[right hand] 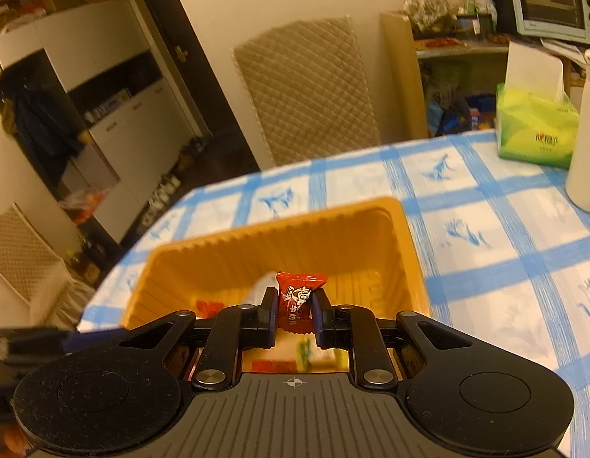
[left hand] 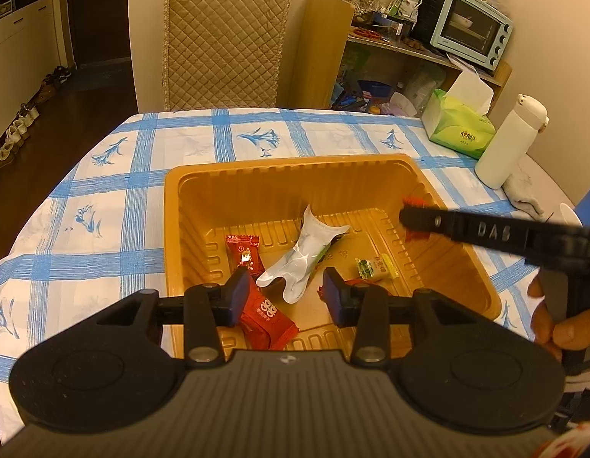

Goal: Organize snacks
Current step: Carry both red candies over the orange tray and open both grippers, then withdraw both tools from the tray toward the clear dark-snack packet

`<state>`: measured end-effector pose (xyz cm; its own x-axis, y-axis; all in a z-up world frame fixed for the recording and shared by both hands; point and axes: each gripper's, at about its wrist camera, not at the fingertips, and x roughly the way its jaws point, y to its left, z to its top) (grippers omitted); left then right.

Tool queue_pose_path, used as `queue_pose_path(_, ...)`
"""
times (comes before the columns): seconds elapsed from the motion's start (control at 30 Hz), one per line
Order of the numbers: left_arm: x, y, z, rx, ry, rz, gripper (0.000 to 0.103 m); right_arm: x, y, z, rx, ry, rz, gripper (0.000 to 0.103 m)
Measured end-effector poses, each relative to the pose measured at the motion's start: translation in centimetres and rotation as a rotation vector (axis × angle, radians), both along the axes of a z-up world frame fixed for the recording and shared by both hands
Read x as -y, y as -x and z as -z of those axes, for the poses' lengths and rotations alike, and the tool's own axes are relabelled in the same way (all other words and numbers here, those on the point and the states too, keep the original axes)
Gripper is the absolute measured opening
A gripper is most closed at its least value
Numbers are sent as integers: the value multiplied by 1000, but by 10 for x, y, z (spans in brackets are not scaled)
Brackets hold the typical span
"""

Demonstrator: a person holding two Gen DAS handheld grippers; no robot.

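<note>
Left wrist view: your left tongs (left hand: 285,295) hang spread above the orange tray (left hand: 256,170) at the surface's near edge; inside lie red packets (left hand: 244,253) and a white pouch (left hand: 304,255). Right wrist view: your right tongs (right hand: 293,315) pinch a red candy (right hand: 296,297) over the tray.

Both wrist views close above the shared orange tray (left hand: 256,175), facing the chair (right hand: 310,87).

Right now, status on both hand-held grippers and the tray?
Left hand-held gripper open, empty. Right hand-held gripper shut on red wrapped candy, over orange plastic tray. Nothing blocking.
</note>
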<state>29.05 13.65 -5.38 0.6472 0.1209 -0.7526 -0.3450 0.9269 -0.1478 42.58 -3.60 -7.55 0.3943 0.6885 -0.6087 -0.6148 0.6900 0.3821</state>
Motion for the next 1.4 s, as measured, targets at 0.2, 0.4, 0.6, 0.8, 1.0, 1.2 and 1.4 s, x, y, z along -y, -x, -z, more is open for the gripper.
queue_pose_path(0.2, 1, 4, -3, 12, 1, -1, 51, 5, 4, -8, 38, -15, 25, 67)
queue_pose_path(0.4, 1, 10, -7, 20, -2, -10, 63, 18, 10, -8, -6, -9, 26, 70)
queue_pose_path(0.6, 3, 20, -13, 33, -1, -17, 70, 34, 22, -8, -31, -1, 43, 75)
queue_pose_path(0.8, 11, 34, -19, 46, 4, -18, 77, 48, 39, -14, -25, 8, 46, 77)
queue_pose_path(1.0, 23, 53, -25, 57, 12, -1, 77, 60, 59, -22, 0, 9, 32, 78)
queue_pose_path(1.2, 37, 77, -27, 64, 17, 9, 77, 74, 83, -24, 12, 30, 12, 78)
queue_pose_path(1.4, 52, 102, -25, 51, 25, 21, 77, 91, 109, -20, 6, 59, -15, 78)
